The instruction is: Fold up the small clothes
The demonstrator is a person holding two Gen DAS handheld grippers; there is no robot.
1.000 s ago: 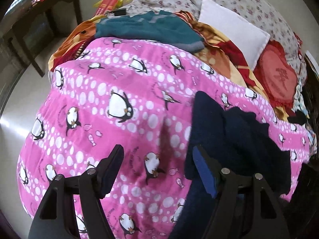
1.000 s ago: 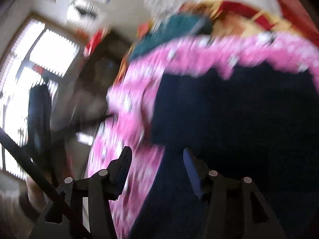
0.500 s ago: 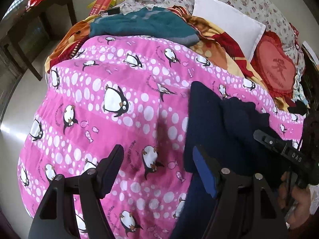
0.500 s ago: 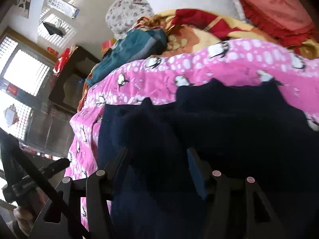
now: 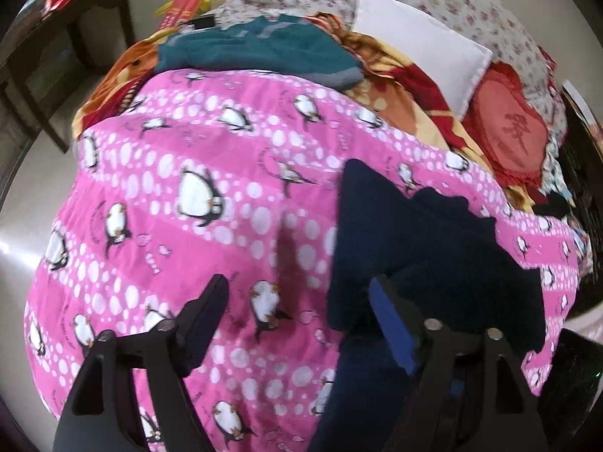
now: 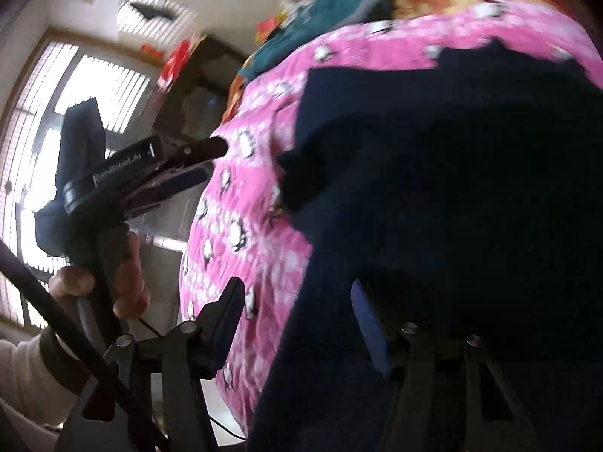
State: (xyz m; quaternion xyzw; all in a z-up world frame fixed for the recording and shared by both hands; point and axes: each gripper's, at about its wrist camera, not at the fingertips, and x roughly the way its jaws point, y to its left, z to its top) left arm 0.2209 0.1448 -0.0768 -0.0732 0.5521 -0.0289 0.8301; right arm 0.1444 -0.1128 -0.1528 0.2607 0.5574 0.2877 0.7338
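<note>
Seemingly early in the task, the dark navy garment is shown lying rumpled and unfolded on the pink penguin-print quilt of the bed, in the centre right of the left wrist view and filling the right half of the right wrist view. No neat fold can be made out; one flap is turned over on itself and the outline is uneven, so smoothing and folding are judged to remain. The cloth appears soft, thick and very dark, with detail lost in shadow. The left gripper is seen wide apart, its jaws having just been opening, with only quilt and the garment's edge beneath and nothing gripped. The right gripper is held moderately open above the garment's lower edge, nothing clamped. A teal garment lies at the upper centre, well apart.
</note>
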